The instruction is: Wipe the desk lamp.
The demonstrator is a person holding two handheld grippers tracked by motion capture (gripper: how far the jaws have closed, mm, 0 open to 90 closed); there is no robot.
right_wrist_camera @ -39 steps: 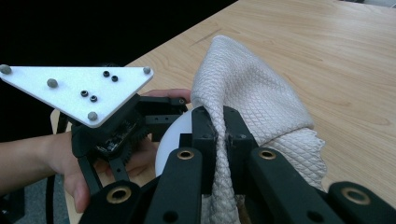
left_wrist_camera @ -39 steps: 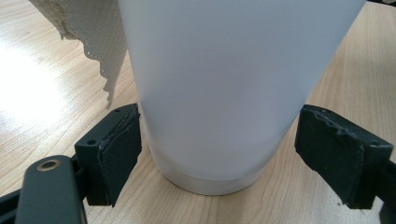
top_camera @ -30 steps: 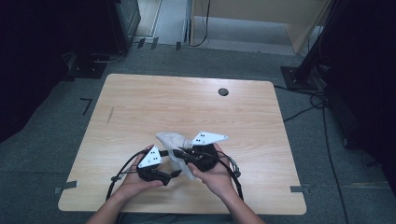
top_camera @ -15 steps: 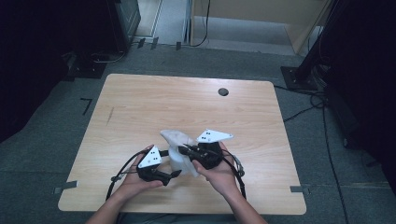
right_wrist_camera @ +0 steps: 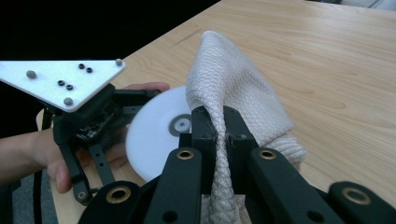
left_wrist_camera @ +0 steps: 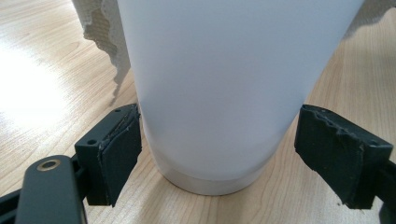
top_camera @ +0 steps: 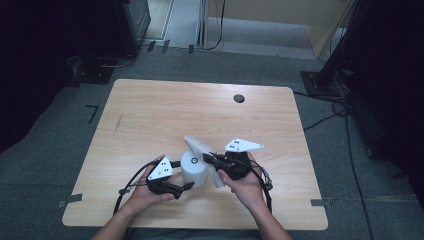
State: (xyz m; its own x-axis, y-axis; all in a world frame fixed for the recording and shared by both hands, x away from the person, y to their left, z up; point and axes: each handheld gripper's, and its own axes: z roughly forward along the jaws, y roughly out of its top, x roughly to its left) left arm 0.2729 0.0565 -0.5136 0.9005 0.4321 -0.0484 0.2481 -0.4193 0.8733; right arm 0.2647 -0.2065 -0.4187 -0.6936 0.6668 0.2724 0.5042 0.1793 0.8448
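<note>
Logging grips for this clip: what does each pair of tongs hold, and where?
The right tongs pinch a fold of the white cloth. The left tongs flank the white cup near its base; contact cannot be told.

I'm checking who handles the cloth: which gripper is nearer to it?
Right. The right gripper is shut on the cloth; the left gripper straddles the white cup below it.

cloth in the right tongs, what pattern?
Off-white cloth with a fine waffle-like weave; clearest in the right gripper view.
</note>
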